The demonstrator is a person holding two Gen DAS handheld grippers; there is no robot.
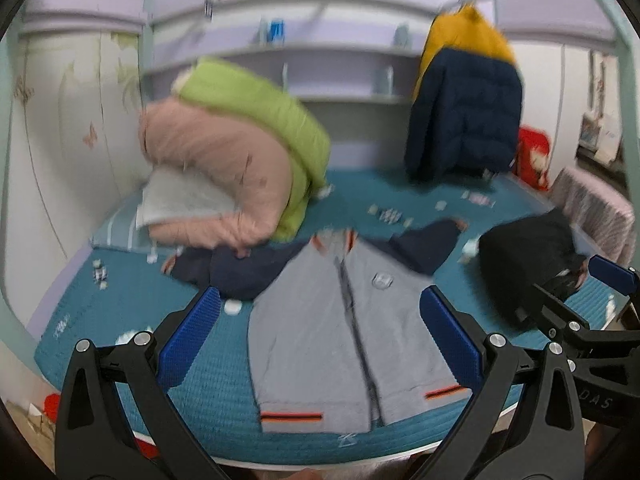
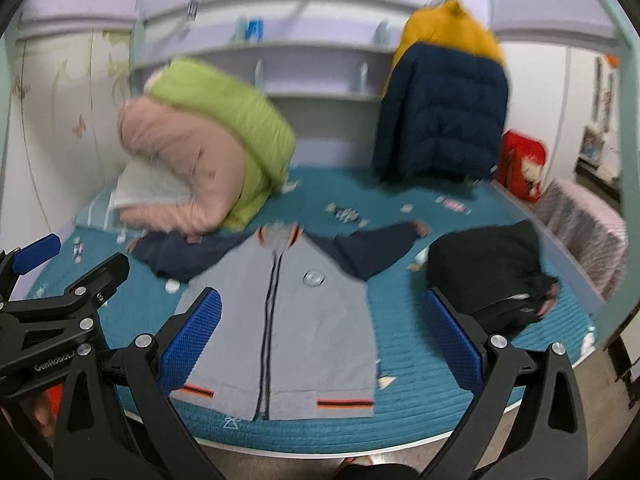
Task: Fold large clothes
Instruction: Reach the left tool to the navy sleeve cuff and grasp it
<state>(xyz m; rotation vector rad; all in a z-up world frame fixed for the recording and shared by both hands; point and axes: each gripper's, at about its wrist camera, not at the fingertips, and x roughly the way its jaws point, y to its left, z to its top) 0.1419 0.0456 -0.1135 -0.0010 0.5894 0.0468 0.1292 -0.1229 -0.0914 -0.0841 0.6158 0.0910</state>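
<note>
Hovering both released grippers, left (image 1: 320,336) and right (image 2: 322,336), we're eyeing the flat grey zip-up jacket with navy sleeves (image 1: 340,320); sleeves need folding inward.

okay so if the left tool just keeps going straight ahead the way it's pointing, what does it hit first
Most likely the gray jacket lying flat on the teal bed cover. The open left tool frames its zipped front, with nothing visible between; depth is hard to judge.

Pale lilac walls (image 2: 100,12), curved headboard shelves (image 2: 320,60) behind a teal-covered bed (image 2: 420,380), grey floor (image 2: 560,440) below.
</note>
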